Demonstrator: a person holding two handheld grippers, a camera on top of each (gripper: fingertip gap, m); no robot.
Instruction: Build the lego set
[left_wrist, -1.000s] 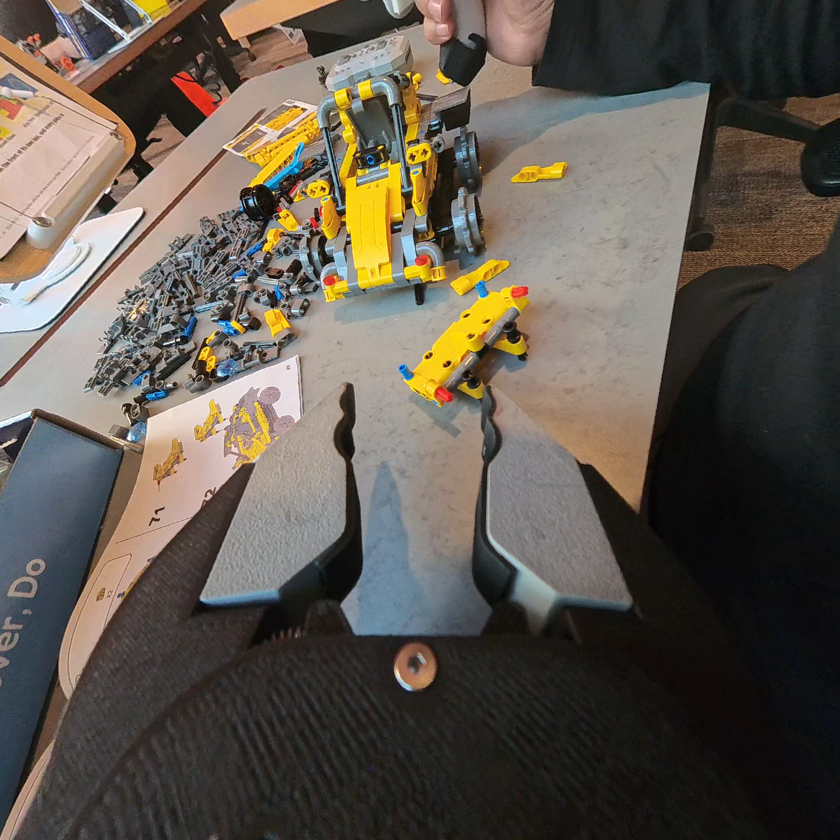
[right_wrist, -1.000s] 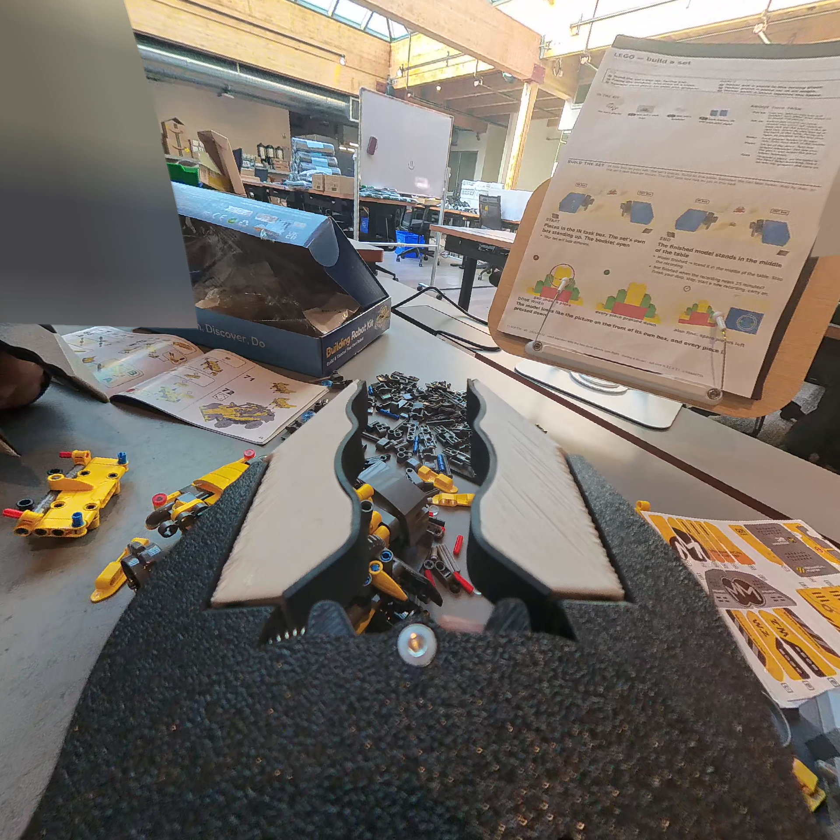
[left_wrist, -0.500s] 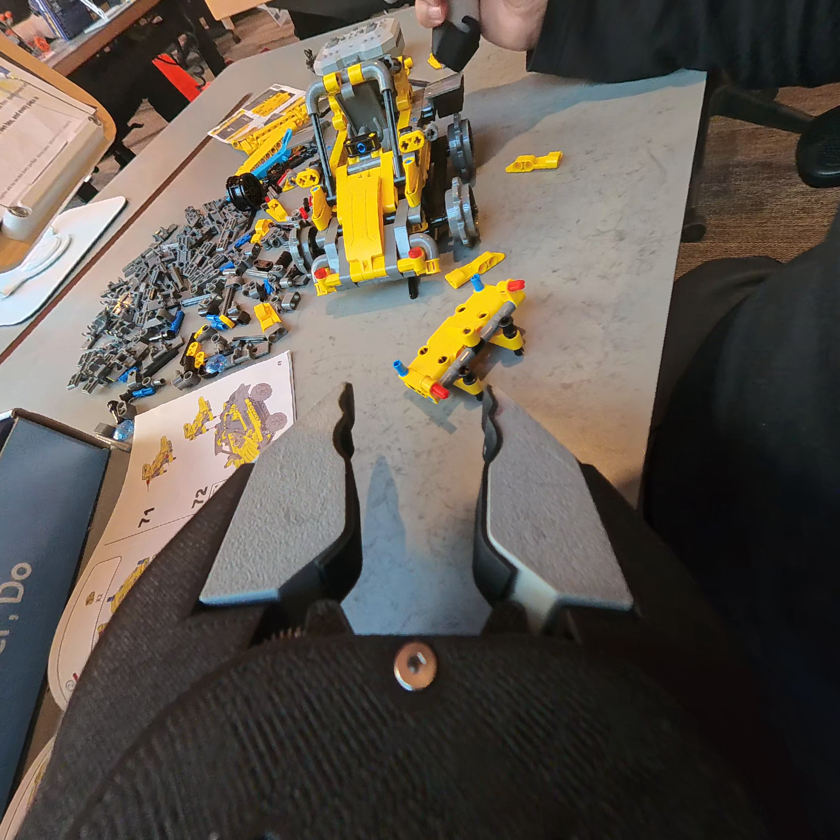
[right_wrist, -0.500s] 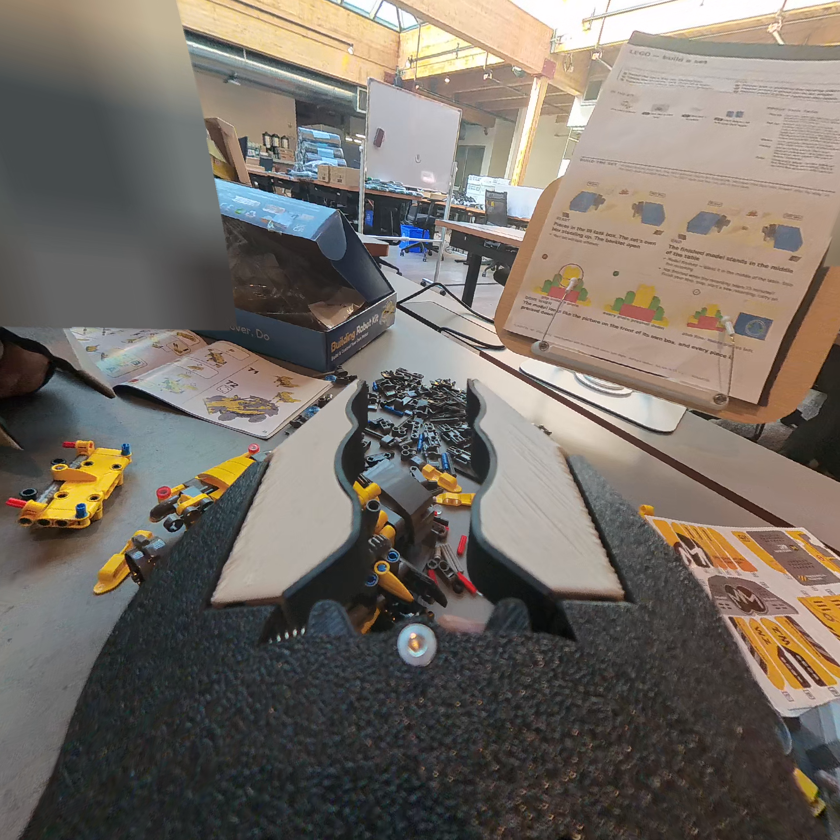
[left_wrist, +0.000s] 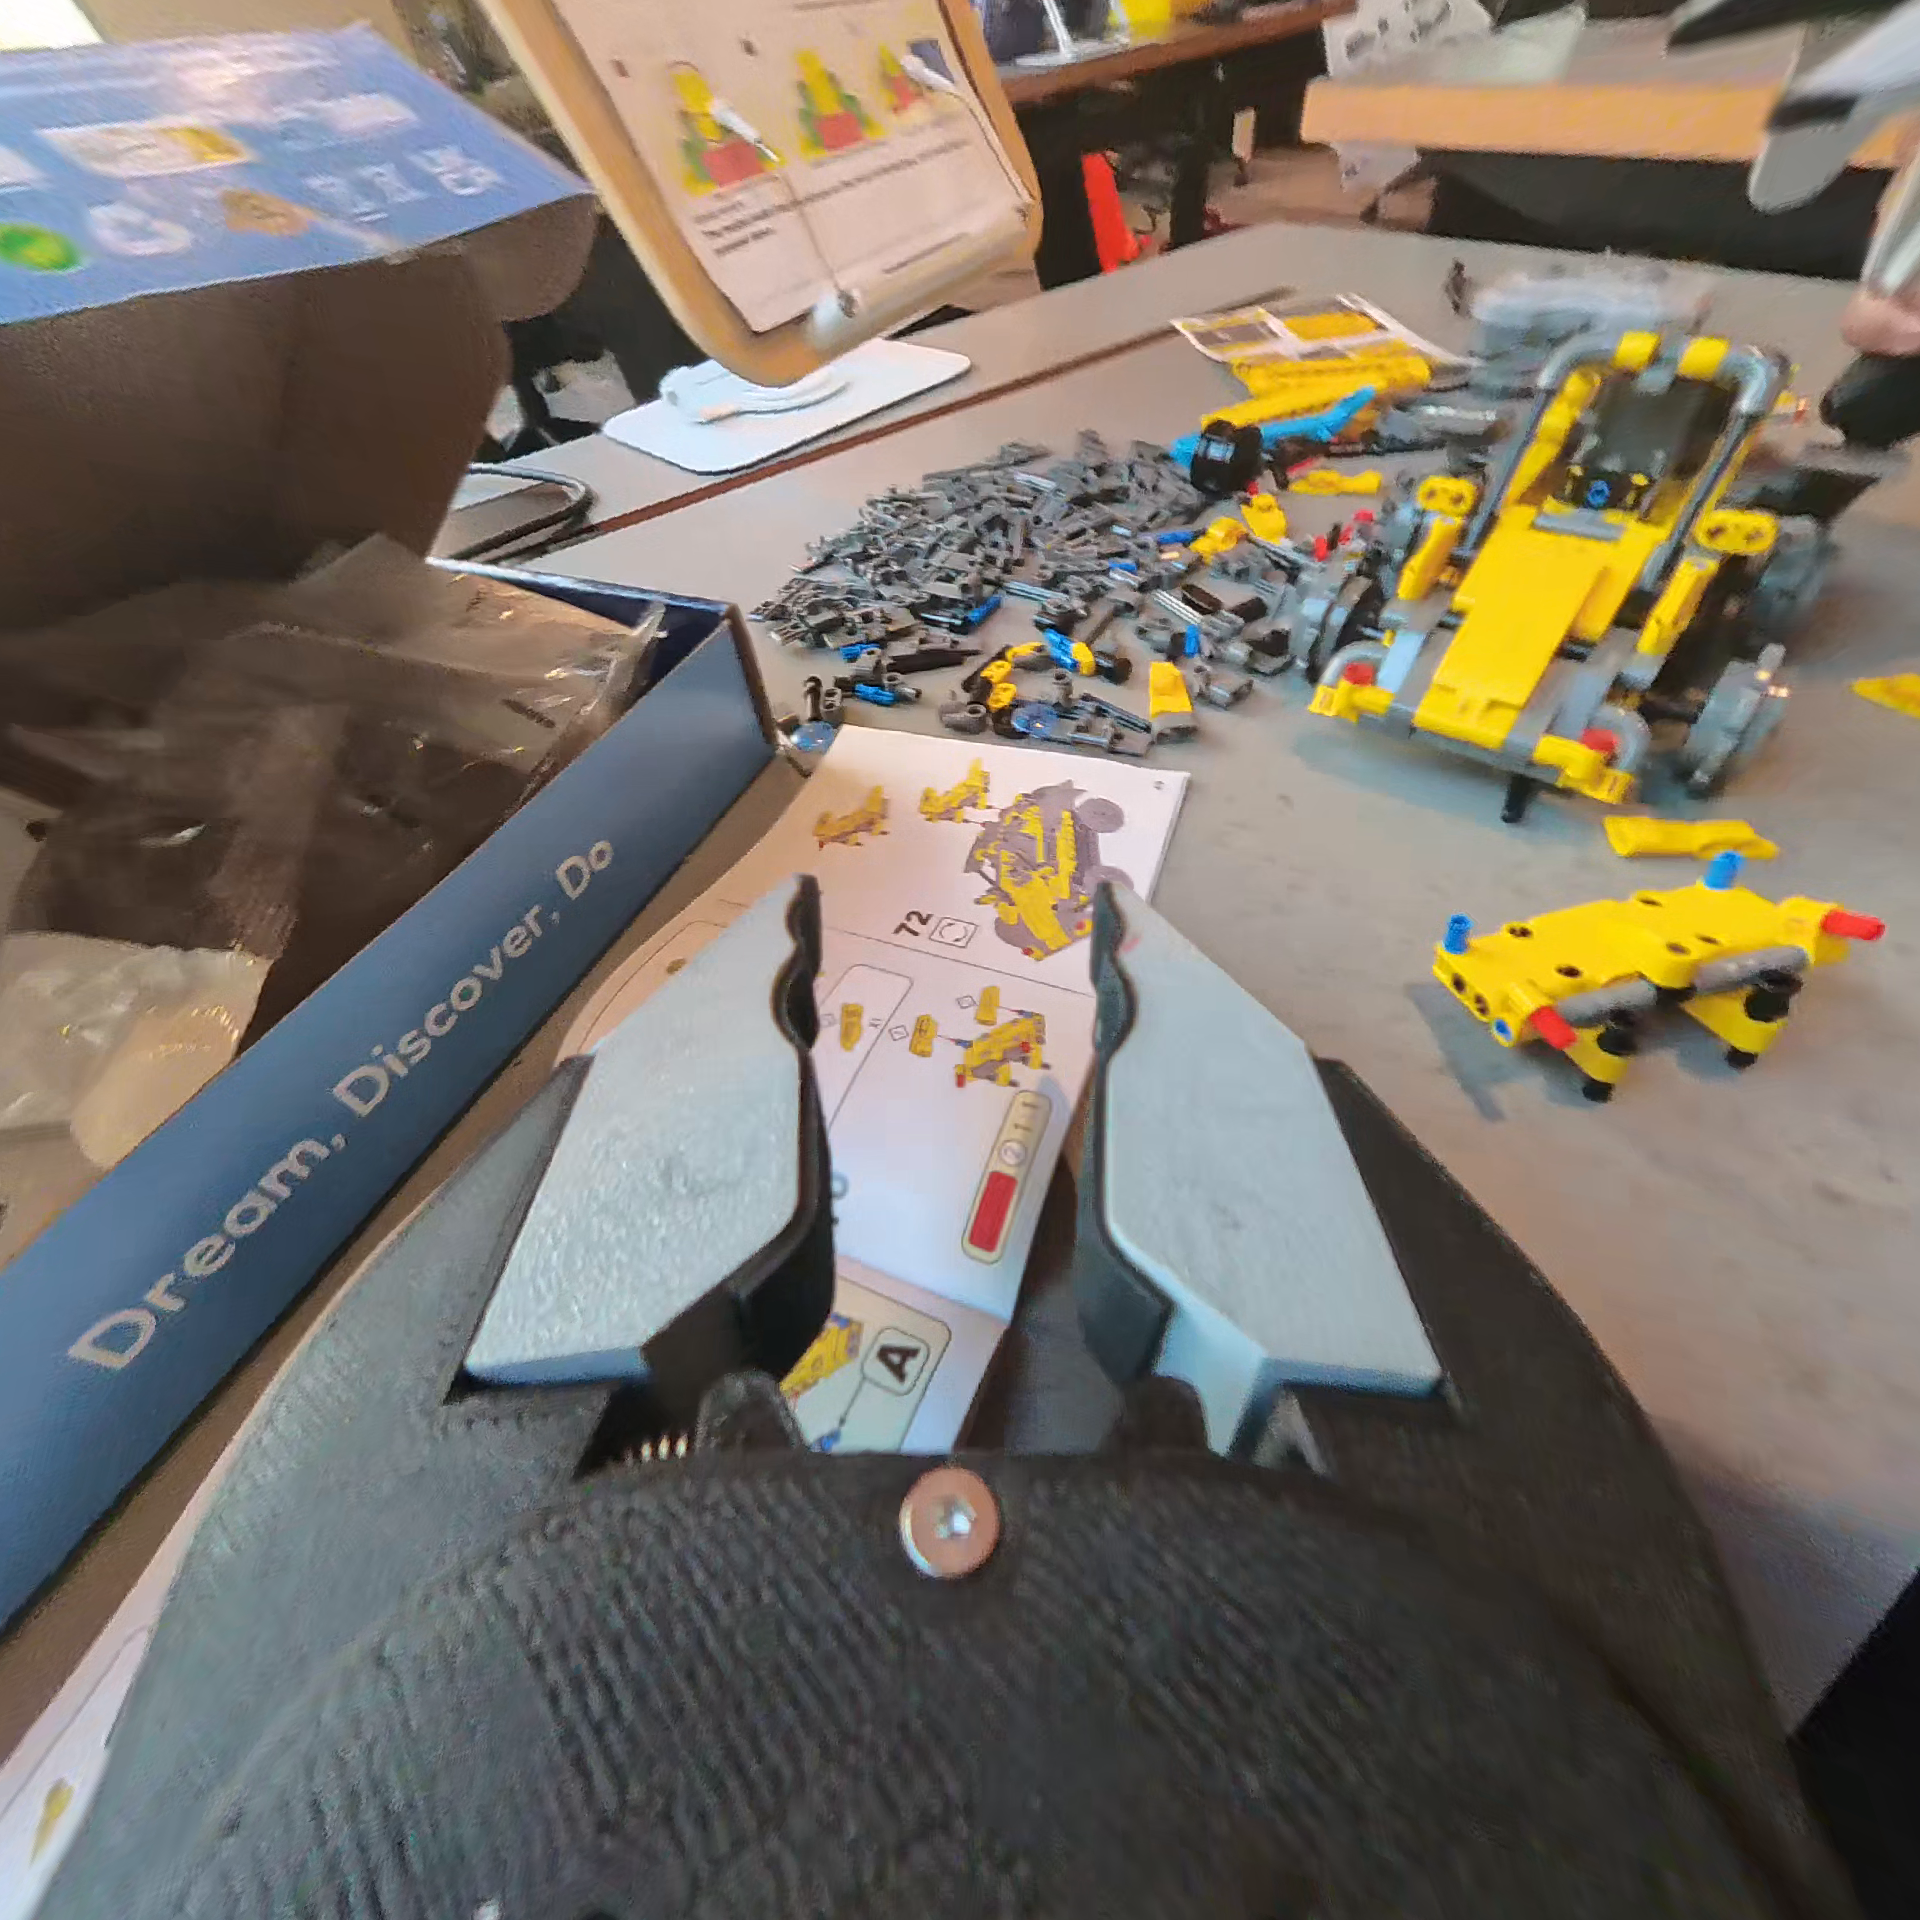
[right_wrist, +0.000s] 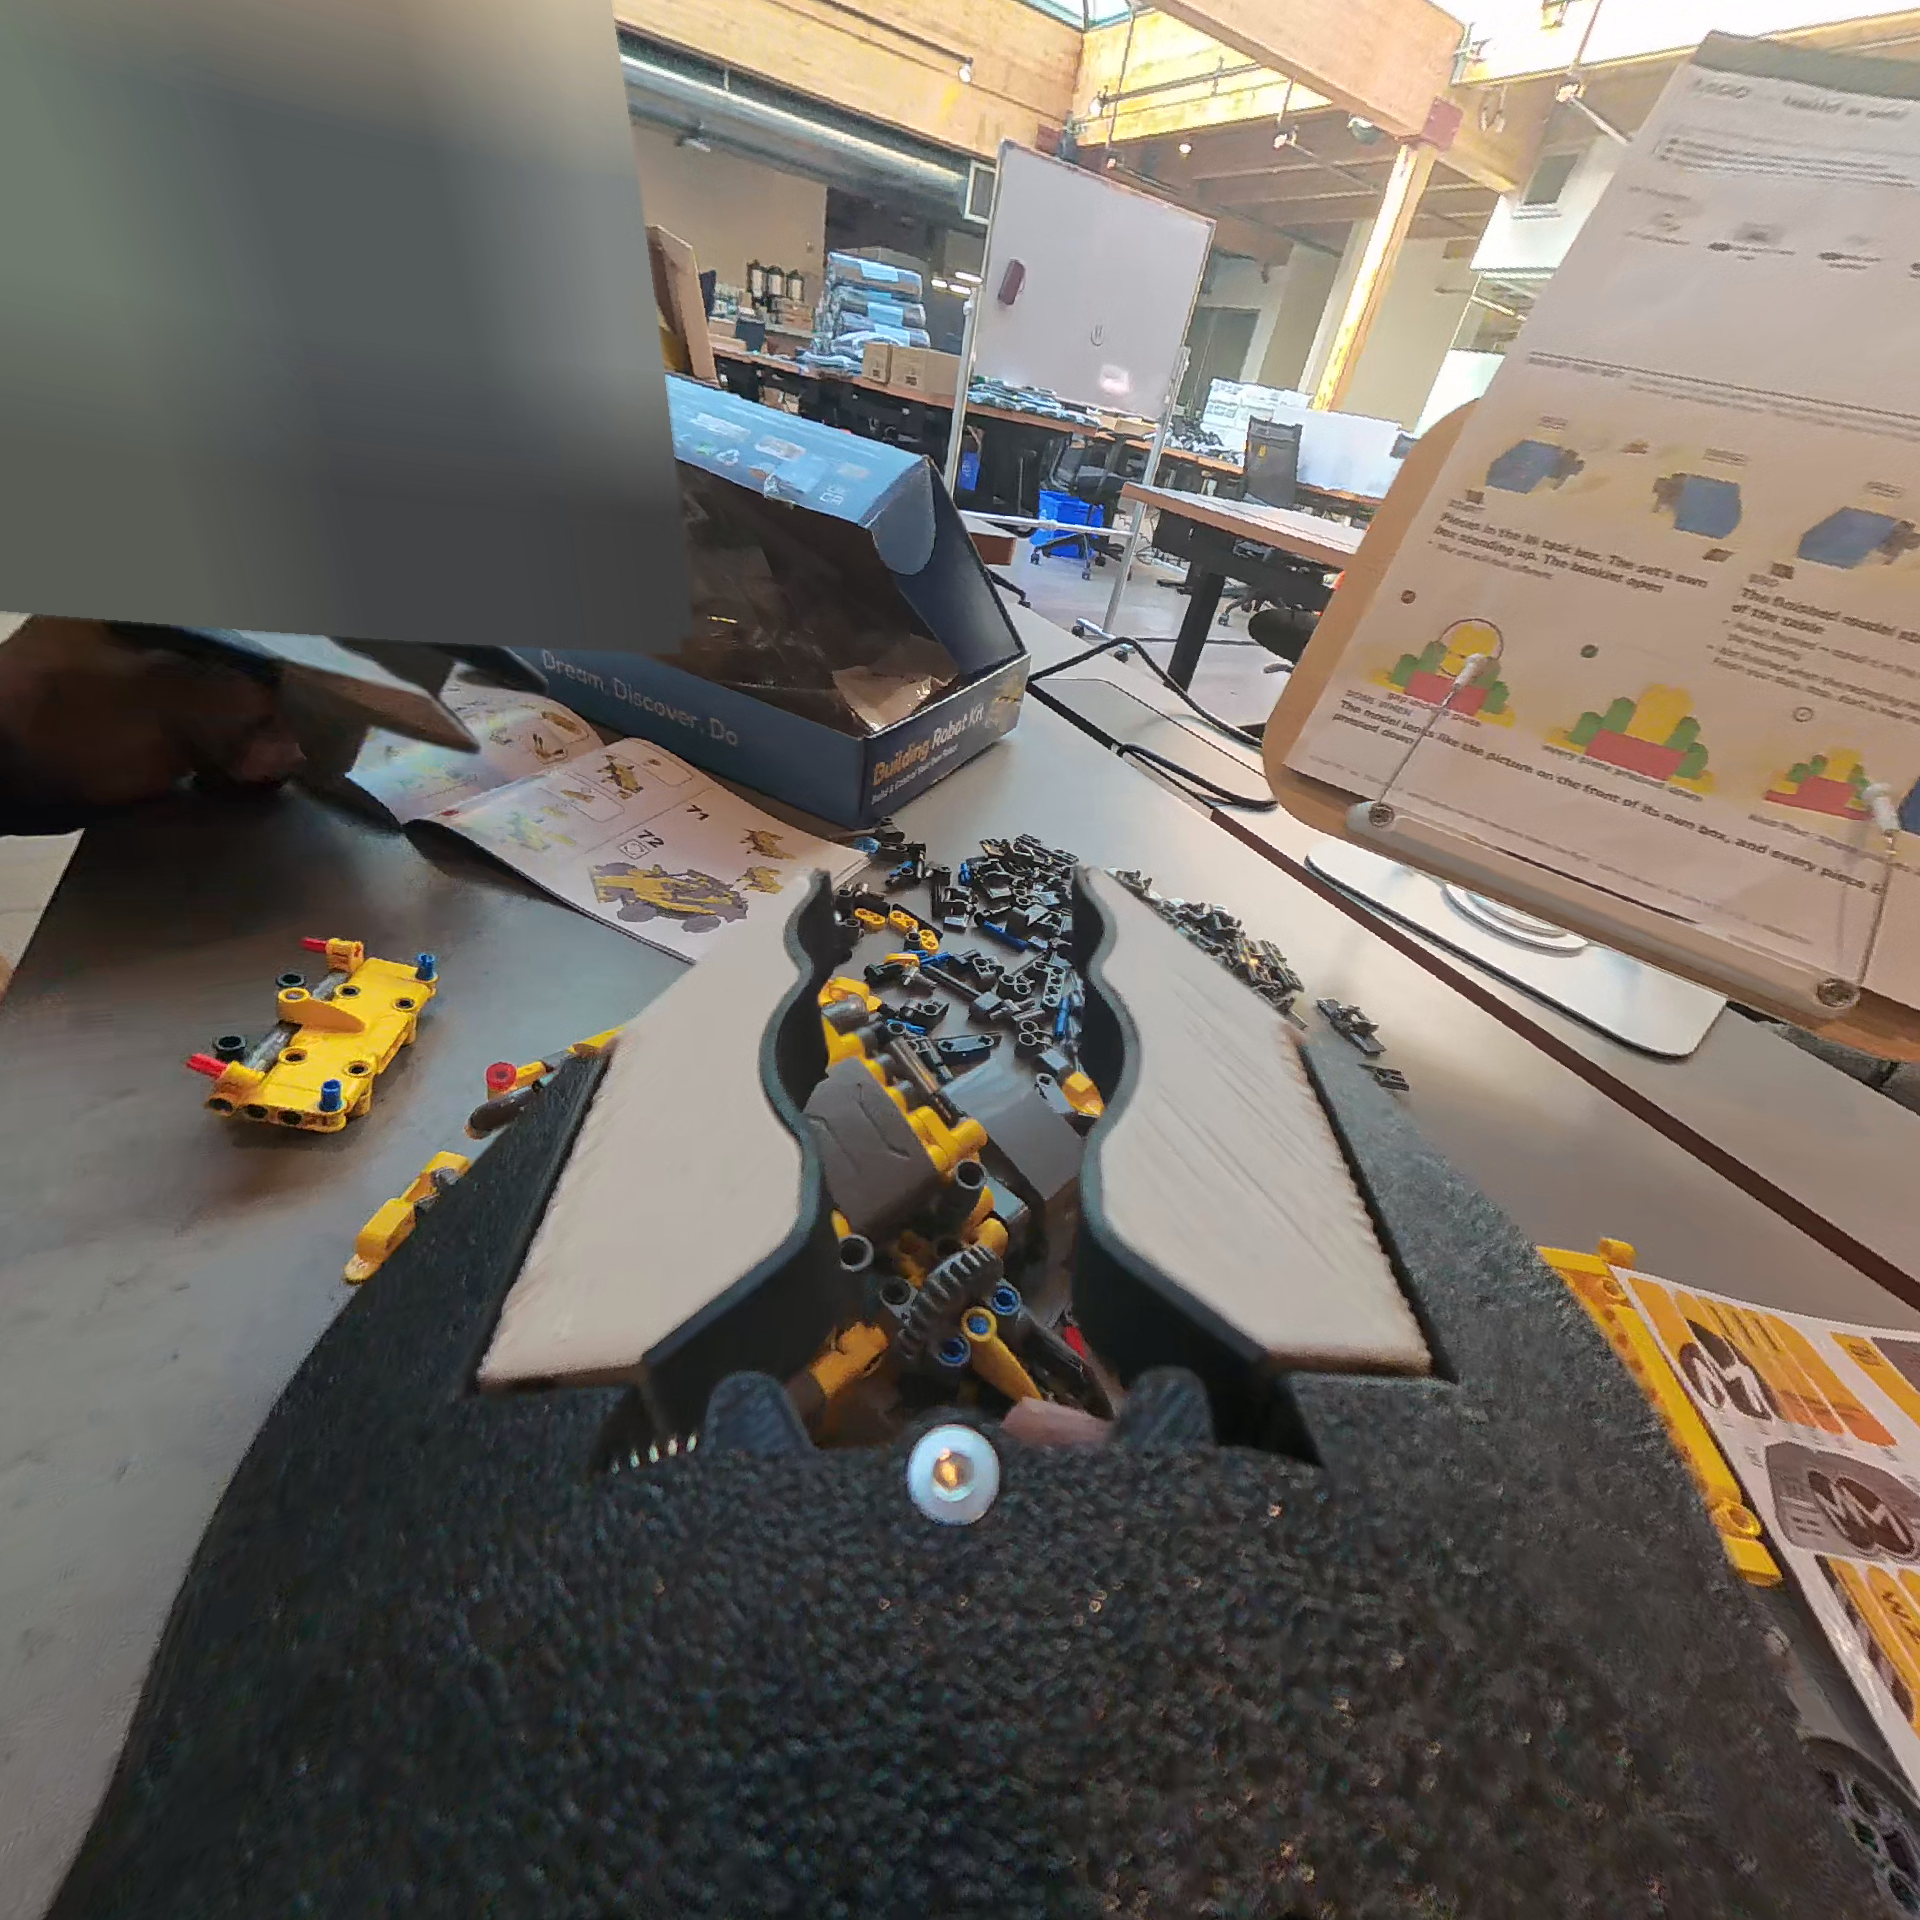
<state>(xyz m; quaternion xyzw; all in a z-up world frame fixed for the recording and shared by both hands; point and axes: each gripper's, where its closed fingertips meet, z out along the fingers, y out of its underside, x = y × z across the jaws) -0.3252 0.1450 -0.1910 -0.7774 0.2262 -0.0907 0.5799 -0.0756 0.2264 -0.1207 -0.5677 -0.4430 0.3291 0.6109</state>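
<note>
The left tongs (left_wrist: 945, 935) have swung away from the small yellow brick assembly (left_wrist: 1642, 977) and now hover, jaws apart and empty, over the glossy paper instruction booklet (left_wrist: 997, 831), just right of the dark blue cardboard box (left_wrist: 343, 1070). That suggests a look at the pages. Right of the booklet lie the heap of small grey plastic pieces (left_wrist: 997, 561) and the blocky yellow vehicle (left_wrist: 1558, 613). The right tongs (right_wrist: 945, 935) hang half open over that vehicle's studded frame and toothed gear, gripping nothing, on the matte grey worktop (right_wrist: 156, 1299).
</note>
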